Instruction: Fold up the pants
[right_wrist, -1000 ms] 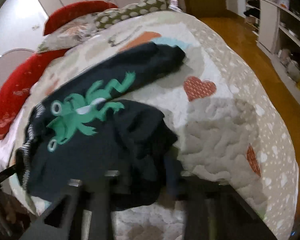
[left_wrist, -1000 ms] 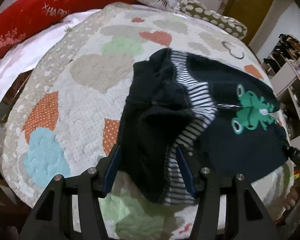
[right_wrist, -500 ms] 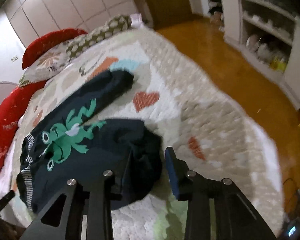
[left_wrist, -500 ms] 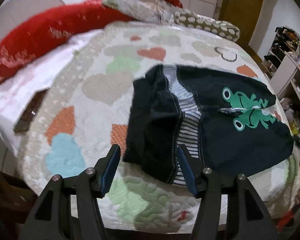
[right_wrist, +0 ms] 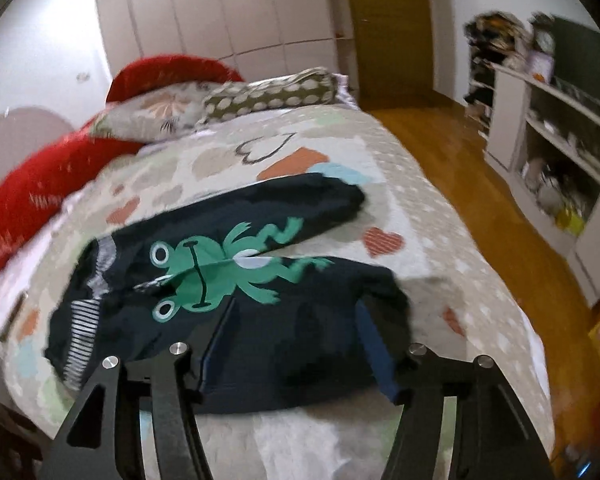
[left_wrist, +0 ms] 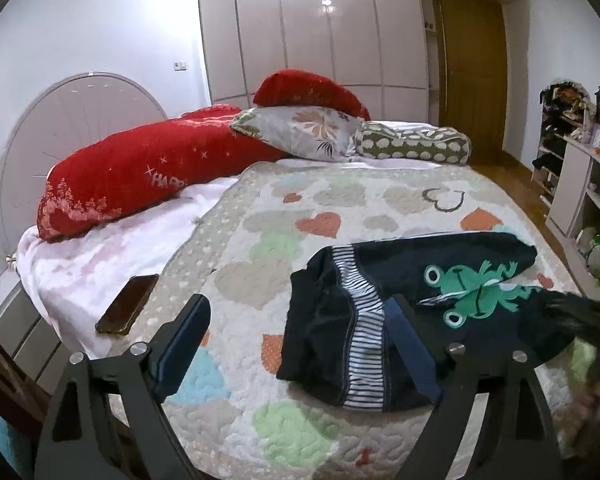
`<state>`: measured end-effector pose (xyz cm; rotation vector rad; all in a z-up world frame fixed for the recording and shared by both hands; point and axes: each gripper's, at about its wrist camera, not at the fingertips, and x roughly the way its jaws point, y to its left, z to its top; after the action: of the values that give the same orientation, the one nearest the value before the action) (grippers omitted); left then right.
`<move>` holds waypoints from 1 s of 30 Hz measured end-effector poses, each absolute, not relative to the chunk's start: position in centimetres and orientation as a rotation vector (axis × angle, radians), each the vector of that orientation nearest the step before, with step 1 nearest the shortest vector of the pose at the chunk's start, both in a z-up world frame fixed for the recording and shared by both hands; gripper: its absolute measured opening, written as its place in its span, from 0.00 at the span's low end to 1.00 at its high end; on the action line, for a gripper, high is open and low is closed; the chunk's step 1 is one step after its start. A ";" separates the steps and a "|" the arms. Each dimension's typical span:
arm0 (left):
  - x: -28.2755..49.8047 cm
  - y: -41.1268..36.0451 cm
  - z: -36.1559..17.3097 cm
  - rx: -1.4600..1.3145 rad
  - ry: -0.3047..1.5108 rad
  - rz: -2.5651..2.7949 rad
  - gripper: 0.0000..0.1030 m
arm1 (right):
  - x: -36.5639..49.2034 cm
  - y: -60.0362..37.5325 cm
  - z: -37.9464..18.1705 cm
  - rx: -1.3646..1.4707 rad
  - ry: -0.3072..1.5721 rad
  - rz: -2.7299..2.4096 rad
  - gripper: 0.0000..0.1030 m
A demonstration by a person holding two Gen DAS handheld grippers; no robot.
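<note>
Dark navy pants (left_wrist: 328,332) with a green frog print (left_wrist: 472,288) and a striped waistband lie on the heart-patterned quilt (left_wrist: 260,220), the waist end doubled over. My left gripper (left_wrist: 296,302) hovers above the waist end. Its jaws are opening and nothing is pressed between the blue pads (left_wrist: 184,336). In the right wrist view the same pants (right_wrist: 284,208) stretch across the bed, frog (right_wrist: 212,272) facing up. My right gripper (right_wrist: 296,308) hangs over the near leg end. Its jaws are also opening, and the cloth lies below them, not gripped.
A dark phone (left_wrist: 128,304) lies on the white sheet at the left. Red pillows (left_wrist: 152,176), a floral pillow (left_wrist: 300,132) and a spotted bolster (left_wrist: 412,142) line the head of the bed. A wooden floor (right_wrist: 480,184) and white shelves (right_wrist: 560,152) are on the right.
Both grippers have let go of the pants, lifted and drawn back from the bed. Their jaws stand wider. The pants now rest on the quilt.
</note>
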<state>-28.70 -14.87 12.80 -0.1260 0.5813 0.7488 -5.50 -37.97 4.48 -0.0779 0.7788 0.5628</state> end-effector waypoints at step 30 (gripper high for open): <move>-27.0 -22.6 13.4 -0.052 0.579 0.586 0.84 | 2.3 -26.6 -3.3 -0.212 0.862 0.475 1.00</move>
<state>-27.01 -22.57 13.37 -0.0518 0.5792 0.5862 2.33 -26.61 -3.25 -0.2120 0.8621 0.4753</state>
